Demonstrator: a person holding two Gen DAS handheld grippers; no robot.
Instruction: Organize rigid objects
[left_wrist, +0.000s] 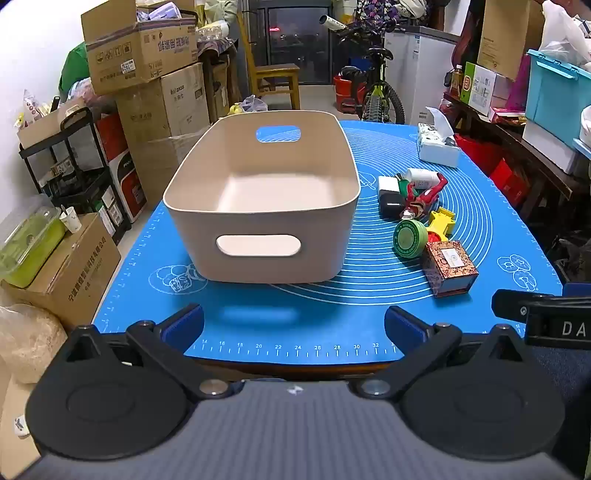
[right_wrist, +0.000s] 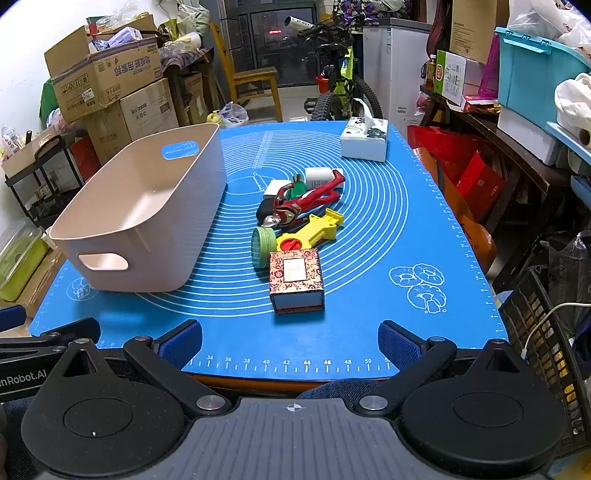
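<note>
On mat (right_wrist: 369, 229), box (right_wrist: 296, 279) and small items lie ahead of right gripper (right_wrist: 290, 345), beside bin (left_wrist: 258, 206); left gripper (left_wrist: 294, 325) faces bin. Both grippers gape, empty.

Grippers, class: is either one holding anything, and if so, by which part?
Nothing is held. The left gripper and right gripper both hover with jaws wide open over the blue mat's near edge, short of the patterned box.

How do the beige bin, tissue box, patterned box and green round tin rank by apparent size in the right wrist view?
1. Beige bin
2. Tissue box and patterned box: similar; the patterned box is nearer, so unsure
3. Green round tin
</note>
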